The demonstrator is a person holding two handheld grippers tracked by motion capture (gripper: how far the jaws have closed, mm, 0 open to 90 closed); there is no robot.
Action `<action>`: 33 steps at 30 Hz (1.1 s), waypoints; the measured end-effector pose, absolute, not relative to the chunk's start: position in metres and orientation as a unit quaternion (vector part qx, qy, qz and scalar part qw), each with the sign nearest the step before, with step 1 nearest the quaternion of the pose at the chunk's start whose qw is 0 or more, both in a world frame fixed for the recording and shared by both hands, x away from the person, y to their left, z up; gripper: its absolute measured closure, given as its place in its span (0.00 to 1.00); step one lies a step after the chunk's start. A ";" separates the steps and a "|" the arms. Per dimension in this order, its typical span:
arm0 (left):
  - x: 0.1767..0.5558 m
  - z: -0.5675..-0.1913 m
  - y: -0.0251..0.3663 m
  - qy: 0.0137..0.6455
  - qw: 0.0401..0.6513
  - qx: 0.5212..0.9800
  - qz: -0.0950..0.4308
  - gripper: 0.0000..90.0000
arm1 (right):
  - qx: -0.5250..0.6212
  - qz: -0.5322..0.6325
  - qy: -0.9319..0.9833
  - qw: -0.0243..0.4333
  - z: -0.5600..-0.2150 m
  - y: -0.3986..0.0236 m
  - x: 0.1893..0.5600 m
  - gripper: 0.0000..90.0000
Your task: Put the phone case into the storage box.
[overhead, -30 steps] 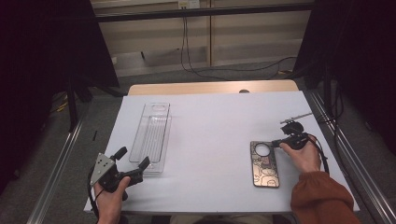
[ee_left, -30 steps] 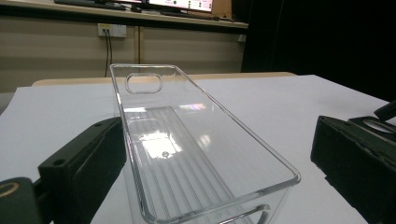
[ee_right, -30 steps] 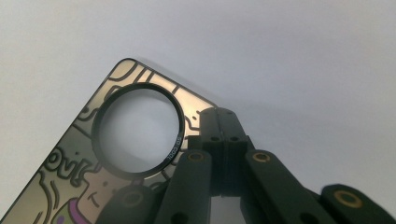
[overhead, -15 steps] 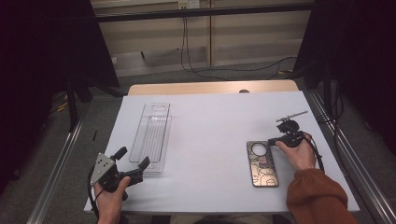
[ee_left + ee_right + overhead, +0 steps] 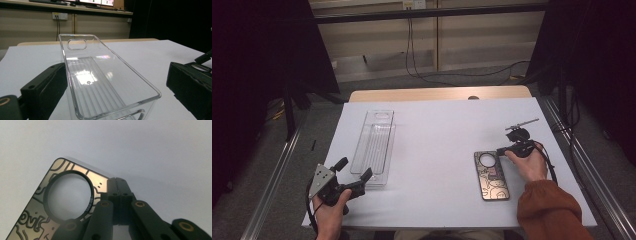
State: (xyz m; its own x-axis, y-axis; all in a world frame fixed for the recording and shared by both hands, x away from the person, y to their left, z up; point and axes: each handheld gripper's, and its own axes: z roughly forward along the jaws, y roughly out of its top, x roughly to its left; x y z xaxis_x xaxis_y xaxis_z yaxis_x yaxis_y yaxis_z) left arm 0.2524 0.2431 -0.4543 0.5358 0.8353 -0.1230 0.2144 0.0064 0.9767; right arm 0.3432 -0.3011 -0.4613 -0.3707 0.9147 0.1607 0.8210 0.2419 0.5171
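A patterned metallic phone case (image 5: 492, 176) with a round camera hole lies flat on the white table at the right. My right gripper (image 5: 504, 149) is shut, its tips resting at the case's far right corner beside the hole (image 5: 67, 192). The joined jaws stand upright over the case (image 5: 30, 220), so they do not pinch it. A clear plastic tray (image 5: 374, 145) lies lengthwise at the left. My left gripper (image 5: 354, 170) is open at the tray's near end. In the left gripper view the tray (image 5: 112, 53) sits between the jaws of the left gripper (image 5: 117, 87), closer to the left one.
The white table (image 5: 437, 130) has a wooden strip (image 5: 437, 94) along its far edge. Metal rails (image 5: 582, 160) run along both sides. Cables lie on the floor beyond, and dark curtains hang at left and right.
My right gripper has shifted a little to the left, onto the phone case's far corner. The left gripper and the tray have stayed put.
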 end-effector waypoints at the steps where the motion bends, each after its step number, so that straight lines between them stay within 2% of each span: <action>1: 0.252 -0.454 0.243 0.402 0.586 0.652 0.264 0.04 | 0.551 0.272 0.784 0.085 -0.461 -0.299 0.344 1.00; 6: 0.252 -0.455 0.245 0.405 0.583 0.651 0.268 0.04 | 0.537 0.259 0.797 0.097 -0.460 -0.281 0.350 1.00; 9: 0.252 -0.455 0.246 0.406 0.585 0.650 0.267 0.04 | 0.538 0.278 0.792 0.078 -0.462 -0.279 0.352 1.00; 13: 0.251 -0.454 0.245 0.404 0.587 0.650 0.265 0.04 | 0.531 0.270 0.799 0.079 -0.461 -0.269 0.354 1.00; 16: 0.251 -0.455 0.245 0.405 0.587 0.649 0.264 0.04 | 0.516 0.256 0.812 0.096 -0.461 -0.262 0.354 1.00; 19: 0.251 -0.455 0.245 0.404 0.586 0.652 0.263 0.04 | 0.516 0.269 0.809 0.079 -0.463 -0.258 0.354 1.00; 28: 0.251 -0.455 0.245 0.403 0.585 0.653 0.262 0.04 | 0.513 0.283 0.808 0.064 -0.463 -0.261 0.354 1.00; 33: 0.250 -0.455 0.246 0.405 0.585 0.651 0.263 0.04 | 0.507 0.296 0.806 0.077 -0.459 -0.269 0.353 0.99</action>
